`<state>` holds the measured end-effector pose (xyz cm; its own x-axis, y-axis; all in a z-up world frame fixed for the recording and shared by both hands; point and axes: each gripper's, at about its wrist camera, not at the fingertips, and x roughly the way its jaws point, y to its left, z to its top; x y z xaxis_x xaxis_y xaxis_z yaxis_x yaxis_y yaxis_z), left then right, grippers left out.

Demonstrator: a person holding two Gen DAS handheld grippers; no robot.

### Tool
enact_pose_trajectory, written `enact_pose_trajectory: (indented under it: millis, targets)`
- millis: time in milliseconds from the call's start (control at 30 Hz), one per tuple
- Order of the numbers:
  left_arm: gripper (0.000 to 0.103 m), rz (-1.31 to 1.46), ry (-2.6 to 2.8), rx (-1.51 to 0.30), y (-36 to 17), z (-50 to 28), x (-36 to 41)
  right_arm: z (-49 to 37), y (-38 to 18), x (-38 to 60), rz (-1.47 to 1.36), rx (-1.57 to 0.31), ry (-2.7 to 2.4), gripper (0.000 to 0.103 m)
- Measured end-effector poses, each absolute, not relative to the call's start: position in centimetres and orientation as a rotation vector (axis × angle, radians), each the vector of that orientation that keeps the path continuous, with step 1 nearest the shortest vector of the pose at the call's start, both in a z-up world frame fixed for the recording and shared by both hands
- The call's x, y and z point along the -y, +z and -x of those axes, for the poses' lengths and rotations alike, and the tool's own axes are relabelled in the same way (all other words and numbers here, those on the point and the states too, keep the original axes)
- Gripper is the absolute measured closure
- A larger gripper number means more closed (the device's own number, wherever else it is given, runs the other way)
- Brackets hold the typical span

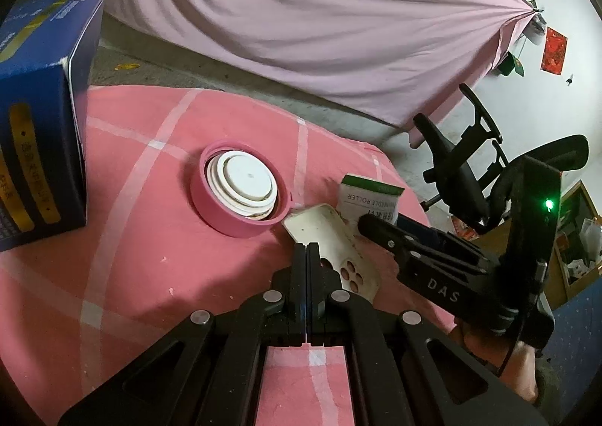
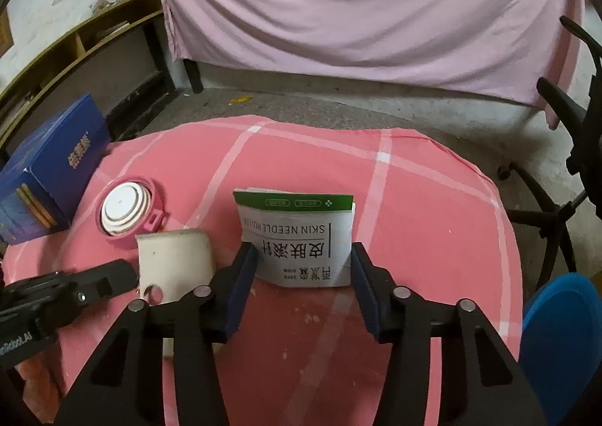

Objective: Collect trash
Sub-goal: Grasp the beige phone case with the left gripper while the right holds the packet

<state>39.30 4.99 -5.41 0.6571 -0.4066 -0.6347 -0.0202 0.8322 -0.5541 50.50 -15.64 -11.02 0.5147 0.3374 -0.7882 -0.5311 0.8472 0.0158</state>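
Note:
A white and green "Skin Needle Roller" box (image 2: 297, 238) lies on the pink checked cloth (image 2: 414, 223). My right gripper (image 2: 301, 260) is open, with one finger on each side of the box's near end. The box also shows in the left wrist view (image 1: 370, 198). A cream phone case (image 1: 331, 238) lies left of the box and shows in the right wrist view (image 2: 173, 260). My left gripper (image 1: 307, 249) is shut and empty, just left of the phone case. A pink collapsible cup (image 1: 240, 193) with a white centre stands further left, also in the right wrist view (image 2: 126, 209).
A blue carton (image 1: 41, 117) stands at the table's left edge, seen too in the right wrist view (image 2: 49, 170). A black office chair (image 1: 462, 162) is off the right side. A blue round object (image 2: 560, 328) sits at the near right. A pink sheet (image 2: 357, 5) hangs behind.

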Motion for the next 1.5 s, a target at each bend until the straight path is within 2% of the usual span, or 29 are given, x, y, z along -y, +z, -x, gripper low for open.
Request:
enact_pose_trajectory:
  millis: [167, 200, 233, 267, 667, 700, 767, 800, 833, 1133, 1233, 1367, 1500]
  targets:
    - [0.103, 0.542, -0.241, -0.812, -5.0, -38.9, -4.4, -49.1, -10.4, 16.3, 0.222, -0.845, 0.517, 0.068]
    - [0.103, 0.539, -0.242, -0.809, -4.9, -38.8, -4.4, -49.1, -10.4, 16.3, 0.222, -0.845, 0.517, 0.076]
    - [0.103, 0.535, -0.243, -0.807, -4.9, -38.7, -4.3, -48.5, -10.3, 16.5, 0.215, -0.837, 0.520, 0.092]
    - [0.103, 0.532, -0.244, -0.806, -4.9, -38.6, -4.2, -48.5, -10.3, 16.5, 0.215, -0.837, 0.520, 0.095]
    - [0.103, 0.543, -0.211, -0.816, -5.0, -38.7, -5.0, -47.8, -9.9, 17.1, 0.188, -0.812, 0.539, 0.094]
    - [0.103, 0.547, -0.211, -0.816, -4.9, -38.7, -5.1, -47.7, -9.8, 17.1, 0.180, -0.807, 0.538, 0.090]
    - [0.103, 0.554, -0.222, -0.823, -5.0, -38.9, -5.3, -47.9, -9.4, 17.2, 0.159, -0.790, 0.533, 0.065]
    - [0.103, 0.558, -0.228, -0.831, -5.1, -39.0, -5.4, -48.1, -9.3, 17.2, 0.154, -0.785, 0.532, 0.047]
    - [0.103, 0.564, -0.232, -0.841, -5.3, -39.1, -5.6, -48.4, -9.2, 17.1, 0.155, -0.783, 0.529, 0.044]
    - [0.103, 0.644, -0.270, -0.875, -5.8, -39.9, -7.0, -53.4, -10.4, 15.6, 0.138, -0.889, 0.600, 0.045]
    - [0.097, 0.666, -0.286, -0.880, -5.8, -40.1, -7.4, -53.2, -10.6, 15.5, 0.136, -0.911, 0.652, 0.056]
    - [0.089, 0.663, -0.308, -0.874, -5.5, -40.2, -7.4, -51.4, -10.5, 15.3, 0.192, -0.897, 0.689, 0.058]
    - [0.086, 0.634, -0.329, -0.882, -5.3, -40.2, -6.6, -48.9, -10.1, 15.7, 0.242, -0.879, 0.697, 0.065]
